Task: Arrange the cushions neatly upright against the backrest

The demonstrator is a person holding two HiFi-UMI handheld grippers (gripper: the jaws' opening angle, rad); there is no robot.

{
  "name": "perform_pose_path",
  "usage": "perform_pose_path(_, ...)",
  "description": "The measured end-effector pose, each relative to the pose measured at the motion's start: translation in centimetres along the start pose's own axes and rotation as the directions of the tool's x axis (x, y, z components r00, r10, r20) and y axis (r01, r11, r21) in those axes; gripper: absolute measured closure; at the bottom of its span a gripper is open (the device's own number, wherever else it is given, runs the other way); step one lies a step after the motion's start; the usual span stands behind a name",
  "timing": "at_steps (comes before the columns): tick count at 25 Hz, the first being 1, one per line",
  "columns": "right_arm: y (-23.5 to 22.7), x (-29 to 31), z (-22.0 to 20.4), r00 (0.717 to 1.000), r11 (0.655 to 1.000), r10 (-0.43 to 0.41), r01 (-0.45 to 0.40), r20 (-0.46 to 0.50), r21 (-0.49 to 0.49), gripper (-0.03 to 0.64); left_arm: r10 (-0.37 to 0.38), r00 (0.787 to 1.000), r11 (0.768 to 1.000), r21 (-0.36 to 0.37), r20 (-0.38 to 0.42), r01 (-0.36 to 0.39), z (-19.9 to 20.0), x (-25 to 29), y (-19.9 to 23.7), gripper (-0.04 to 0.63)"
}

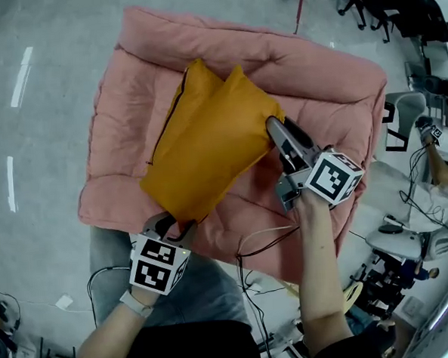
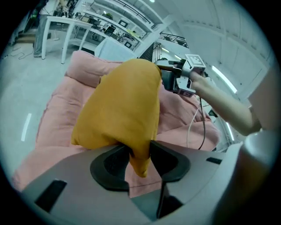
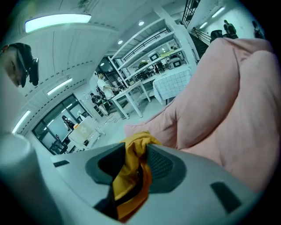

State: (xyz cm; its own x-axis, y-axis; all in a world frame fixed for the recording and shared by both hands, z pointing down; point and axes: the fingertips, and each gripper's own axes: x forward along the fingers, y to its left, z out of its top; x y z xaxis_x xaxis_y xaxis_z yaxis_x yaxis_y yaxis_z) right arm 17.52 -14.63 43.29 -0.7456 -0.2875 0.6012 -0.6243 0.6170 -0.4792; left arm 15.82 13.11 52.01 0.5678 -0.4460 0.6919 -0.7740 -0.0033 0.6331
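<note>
**A:** What is the yellow cushion (image 1: 207, 149) made of?
**B:** Matt woven cloth, lightly creased.
**A:** And the pink seat pad (image 1: 129, 104)?
**B:** Soft quilted fabric, matt, puffy and wrinkled.
**A:** And the left gripper (image 2: 139, 148)?
**B:** Its fingers (image 2: 107, 169) have dark, matt, rubbery-looking pads. They sit in smooth, pale grey plastic shells with a slight sheen.
**A:** And the floor (image 1: 21, 73)?
**B:** Smooth, grey and glossy, with light streaks reflected in it.

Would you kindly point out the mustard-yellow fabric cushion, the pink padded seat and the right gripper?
mustard-yellow fabric cushion (image 1: 206, 141): head view, centre of its face.
pink padded seat (image 1: 118, 147): head view, bare left side.
right gripper (image 1: 274, 127): head view, between its fingertips.
</note>
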Motion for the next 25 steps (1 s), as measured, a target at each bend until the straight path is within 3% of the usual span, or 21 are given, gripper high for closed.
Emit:
perform_pose_path(4,-2.4,-1.3,1.5,0.998,0.998,-0.064,0.064,0.0,-0.03,0.46,-0.127,0.992,0.992,-0.016,-0.021,0.126,0.6,2.9,-4.6,0.44)
perform_pose_path(10,-6.0,0.3,2.9,0.982,0.977,-0.184,0.179,-0.034,-0.117,0.471,-0.28,0.958,0.96,-0.036,-0.063,0.278,1.8,7.8,-9.4,0.442)
perform_pose_path(15,-8.3,3.6,1.8,0.968,0.965,-0.23,0.215,-0.098,-0.149,0.472,-0.281,0.955,0.96,-0.041,-0.092,0.278,1.9,10.7,-8.8,0.445)
perform_pose_path(20,-10.6,6.1,-1.0,0.946,0.955,-0.28,0.257,-0.164,-0.152,0.472,-0.316,0.94,0.948,-0.092,-0.131,0.306,0.7,13.1,-7.3,0.456)
perform_pose_path(25,-11.9,7.6,-1.6,0.938,0.945,-0.314,0.294,-0.15,-0.143,0.474,-0.325,0.937,0.944,-0.104,-0.125,0.314,1.0,13.7,-5.5,0.472)
